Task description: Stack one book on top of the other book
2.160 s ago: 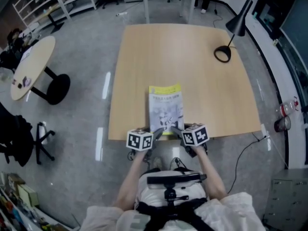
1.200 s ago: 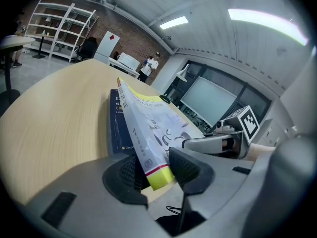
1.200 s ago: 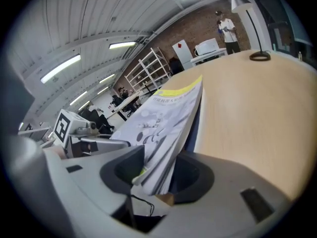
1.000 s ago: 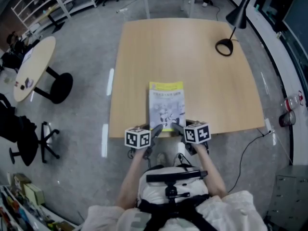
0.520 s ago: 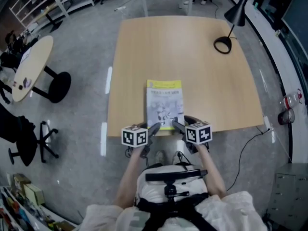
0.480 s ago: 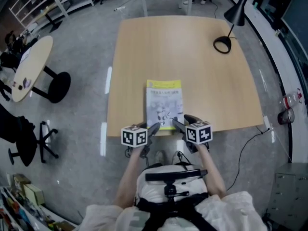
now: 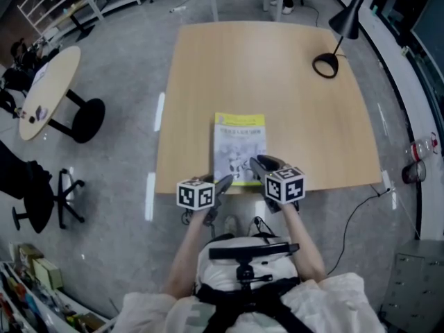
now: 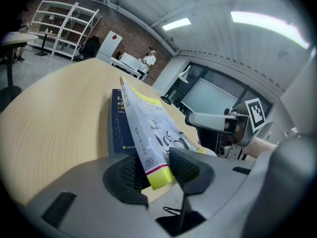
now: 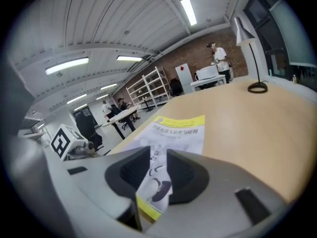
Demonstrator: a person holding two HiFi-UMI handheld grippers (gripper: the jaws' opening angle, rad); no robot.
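Wooden table (image 7: 277,82) in an open workroom. The yellow-and-white book (image 7: 240,144) lies on the dark blue book (image 8: 119,128) at the table's near edge. The left gripper (image 7: 224,184) clamps its near left corner. The right gripper (image 7: 261,165), jaws just closing, pinches its near right corner.
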